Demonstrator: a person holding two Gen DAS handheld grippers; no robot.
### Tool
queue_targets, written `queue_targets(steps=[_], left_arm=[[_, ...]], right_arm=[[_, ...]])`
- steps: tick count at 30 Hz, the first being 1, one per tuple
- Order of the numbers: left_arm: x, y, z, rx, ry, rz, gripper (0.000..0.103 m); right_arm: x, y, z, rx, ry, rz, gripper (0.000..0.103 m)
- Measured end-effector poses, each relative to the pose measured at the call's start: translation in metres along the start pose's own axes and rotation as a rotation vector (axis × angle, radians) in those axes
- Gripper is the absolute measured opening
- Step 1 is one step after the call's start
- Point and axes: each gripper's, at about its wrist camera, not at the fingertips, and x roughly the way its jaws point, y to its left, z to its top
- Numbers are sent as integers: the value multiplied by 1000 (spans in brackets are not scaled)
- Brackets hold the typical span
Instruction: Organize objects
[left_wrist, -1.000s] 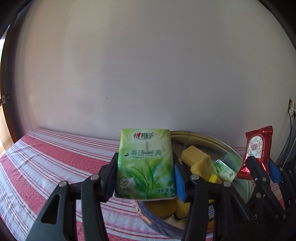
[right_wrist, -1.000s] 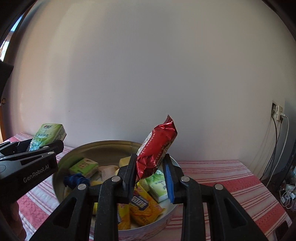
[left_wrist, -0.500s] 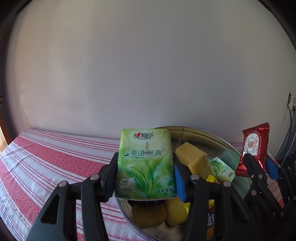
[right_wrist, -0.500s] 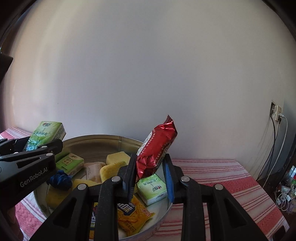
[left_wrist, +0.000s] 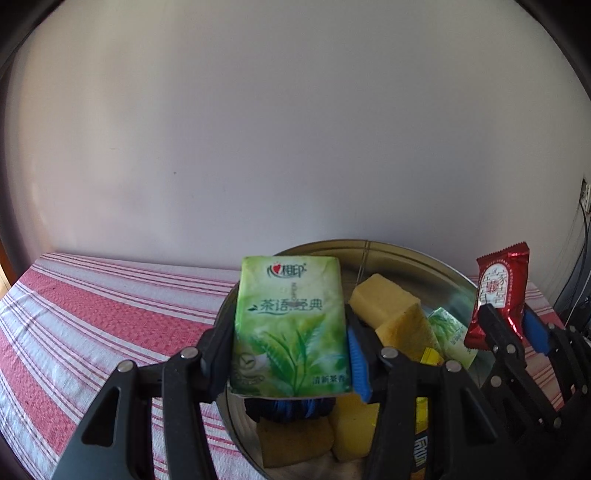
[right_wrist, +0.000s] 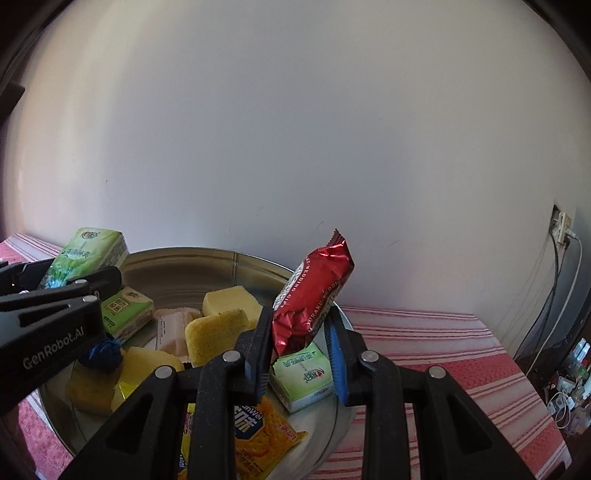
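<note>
Red-striped cloth (left_wrist: 110, 317) bears a round metal tin (right_wrist: 177, 266) already part-filled, above which the left gripper (left_wrist: 291, 354) clamps a green tissue pack (left_wrist: 290, 325) and the right gripper (right_wrist: 297, 354) a red foil snack (right_wrist: 314, 291), both yet undropped.

Both tongs have been carried further over the metal bowl (right_wrist: 177, 266); green tissue pack (left_wrist: 290, 325) and red snack packet (right_wrist: 312, 299) are now brought above its contents.

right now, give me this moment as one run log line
left gripper: shut on green tissue pack | right gripper: shut on red snack packet | both above round metal tin holding sponges, snacks
</note>
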Motion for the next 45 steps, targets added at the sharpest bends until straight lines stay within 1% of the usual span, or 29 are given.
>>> queue_targets(steps=[6, 8, 10, 11, 12, 13, 14, 15, 16, 17, 18, 19, 21, 22, 24, 26, 28, 31, 34, 36, 39, 45], left_arm=[[12, 0, 0, 13, 31, 12, 52], [17, 1, -1, 13, 45, 19, 52], [18, -6, -3, 21, 57, 18, 53], [18, -7, -4, 24, 61, 16, 54], [19, -8, -4, 22, 59, 8, 61], [14, -6, -4, 18, 51, 14, 67], [11, -5, -3, 17, 36, 20, 71], [7, -4, -2, 17, 21, 30, 80], [4, -4, -1, 18, 6, 49, 90], [2, -2, 0, 13, -8, 63, 95], [-3, -2, 0, 5, -21, 70, 102], [-6, 0, 1, -7, -34, 61, 102], [-11, 2, 2, -19, -42, 25, 102], [-14, 1, 2, -15, -45, 21, 102], [-14, -3, 4, 6, -62, 36, 103], [-27, -16, -6, 34, -84, 57, 103], [-31, -18, -10, 53, -91, 66, 103], [-35, -8, -15, 40, -95, 63, 103], [-39, 4, -22, 18, -106, 70, 103], [-30, 3, -22, 17, -120, 82, 103], [-36, 6, -28, 24, -142, 88, 103], [-41, 7, -35, 37, -151, 99, 103]], right_arm=[[12, 4, 0, -17, 33, 57, 30], [20, 6, 1, -24, 50, 104, 30], [24, 9, 1, -32, 67, 153, 33], [24, 10, 0, -35, 67, 162, 41], [29, 7, -3, -37, 60, 165, 57], [20, 8, -2, -36, 44, 147, 64], [14, 7, -3, -30, 23, 135, 64], [12, 4, -3, -15, 5, 139, 65], [11, 1, -4, 0, -4, 141, 69], [9, -4, -6, 23, -16, 134, 71], [5, -11, -8, 50, -30, 122, 78], [2, -15, -9, 72, -43, 112, 86], [-2, -24, -12, 121, -71, 86, 94], [-4, -26, -13, 135, -76, 79, 96], [-4, -29, -13, 158, -77, 71, 97], [-1, -31, -15, 180, -70, 63, 98], [-1, -34, -14, 195, -67, 49, 101], [-1, -31, -16, 205, -78, 25, 101], [-13, -37, -17, 220, -90, 14, 101], [-15, -38, -18, 229, -98, 15, 101], [-22, -37, -18, 229, -104, 15, 101], [-33, -31, -21, 213, -104, 22, 101]])
